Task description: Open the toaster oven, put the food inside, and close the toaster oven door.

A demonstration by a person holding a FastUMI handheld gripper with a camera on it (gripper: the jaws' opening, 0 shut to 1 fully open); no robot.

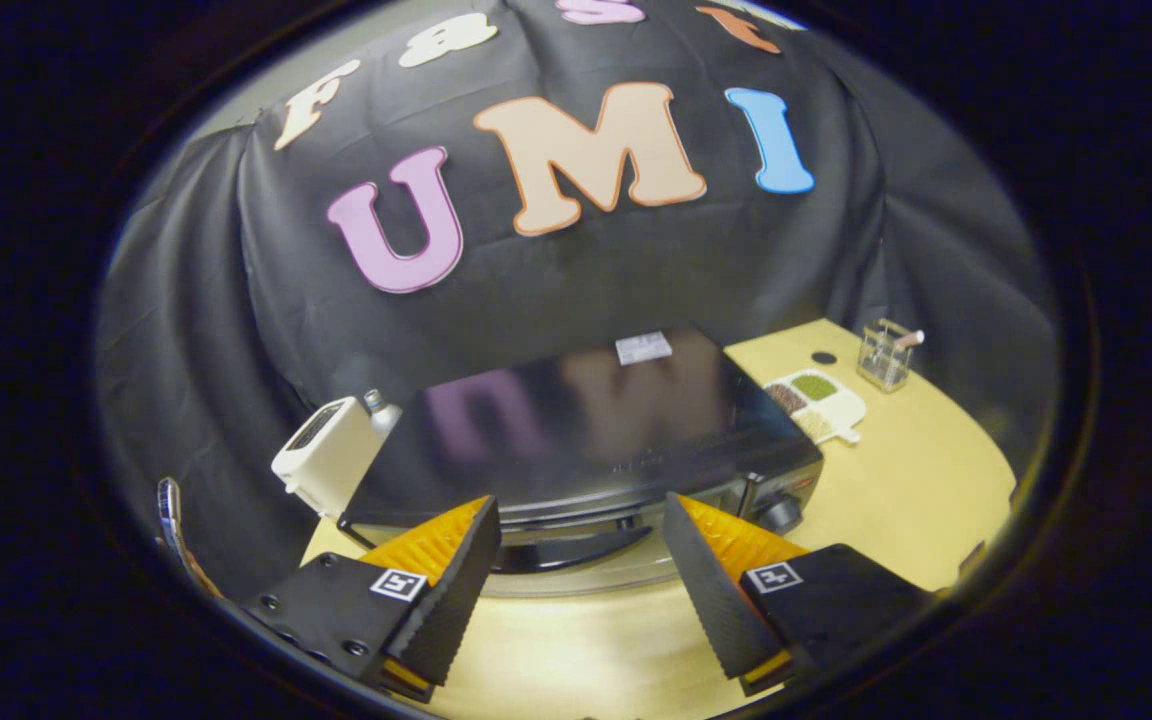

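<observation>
A black toaster oven with a glossy top stands on the pale wooden table, seen from above and in front. Its door is closed, and the dark door handle runs across the front, just ahead of and between the fingers. Control knobs sit at the oven's right front corner. My gripper is open, its two fingers spread wide either side of the handle, holding nothing and touching nothing. No food lies between the fingers.
A white sectioned dish with green and brown fillings lies right of the oven. Beyond it stands a clear holder. A white appliance and a bottle top stand left of the oven. A white label lies on the oven's top.
</observation>
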